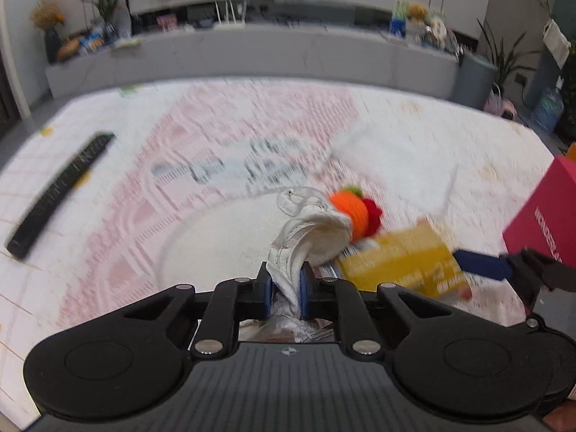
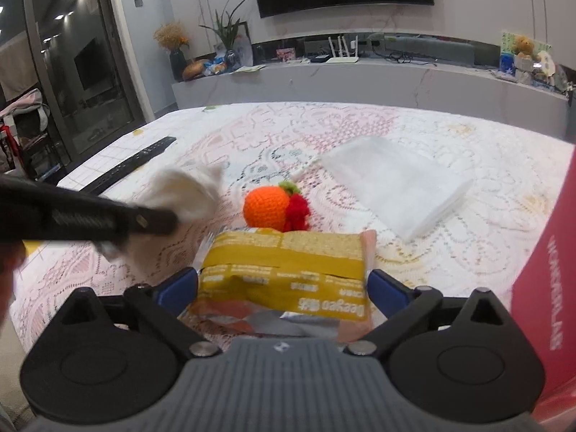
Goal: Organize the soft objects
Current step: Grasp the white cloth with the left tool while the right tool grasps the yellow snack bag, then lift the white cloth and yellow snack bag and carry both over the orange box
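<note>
My left gripper [image 1: 286,280] is shut on a white sock [image 1: 316,230], whose loose end hangs forward over the lace tablecloth [image 1: 216,252]. The right wrist view shows that sock [image 2: 187,194] blurred at the tip of the left gripper [image 2: 158,221]. An orange crocheted fruit [image 2: 266,207] with a red tuft lies just past the sock. My right gripper [image 2: 284,284] stands open, with a yellow soft pack [image 2: 284,270] lying between its blue fingers [image 2: 180,284]. A folded white cloth [image 2: 396,187] lies further back on the right.
A black remote [image 1: 61,194] lies at the left of the table. A pink box [image 2: 547,306] stands close on the right. Behind the table runs a grey ledge [image 2: 360,79] with plants, a router and toys, below a wall television.
</note>
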A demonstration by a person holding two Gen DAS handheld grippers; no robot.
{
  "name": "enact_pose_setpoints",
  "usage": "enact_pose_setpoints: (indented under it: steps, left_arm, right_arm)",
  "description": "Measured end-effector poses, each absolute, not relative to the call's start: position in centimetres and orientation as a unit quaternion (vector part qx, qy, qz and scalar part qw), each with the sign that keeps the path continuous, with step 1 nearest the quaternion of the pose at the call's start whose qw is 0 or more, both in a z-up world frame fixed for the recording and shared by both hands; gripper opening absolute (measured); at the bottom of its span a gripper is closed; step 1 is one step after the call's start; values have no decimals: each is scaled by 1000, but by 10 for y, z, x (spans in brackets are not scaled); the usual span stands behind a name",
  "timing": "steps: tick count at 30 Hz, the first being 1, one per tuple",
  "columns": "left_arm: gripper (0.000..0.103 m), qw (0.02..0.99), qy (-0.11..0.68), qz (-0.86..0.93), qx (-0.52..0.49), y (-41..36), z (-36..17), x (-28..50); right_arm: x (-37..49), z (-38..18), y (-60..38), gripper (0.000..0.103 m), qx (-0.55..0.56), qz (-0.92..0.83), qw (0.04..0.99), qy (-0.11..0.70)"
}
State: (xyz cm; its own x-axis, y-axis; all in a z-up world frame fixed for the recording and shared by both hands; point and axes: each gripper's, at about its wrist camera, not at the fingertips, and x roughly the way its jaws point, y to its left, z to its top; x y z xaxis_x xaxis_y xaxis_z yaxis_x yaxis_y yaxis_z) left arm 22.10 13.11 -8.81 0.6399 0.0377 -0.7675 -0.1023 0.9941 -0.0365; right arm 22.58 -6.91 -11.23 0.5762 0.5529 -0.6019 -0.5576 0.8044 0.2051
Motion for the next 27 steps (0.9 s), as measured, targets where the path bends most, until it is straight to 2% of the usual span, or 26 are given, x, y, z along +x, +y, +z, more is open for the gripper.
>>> enact_pose_setpoints:
  steps: [7,17,23,27]
  left_arm:
    - [16,894,444,29,-47,130,-95,219]
    - [16,889,456,16,-40,126,-100,218]
    - [16,890,454,10,-49,130,-98,218]
    - [16,891,452,6,-48,128,-96,214]
  right_arm:
    - [223,-115,-66,99,-14,312,889,334]
    - [215,-112,-63,80,-48,307,892,328]
    - [212,-109,-66,74,-48,300,894,328]
    - [210,-101,-68,73,-41,274,891,359]
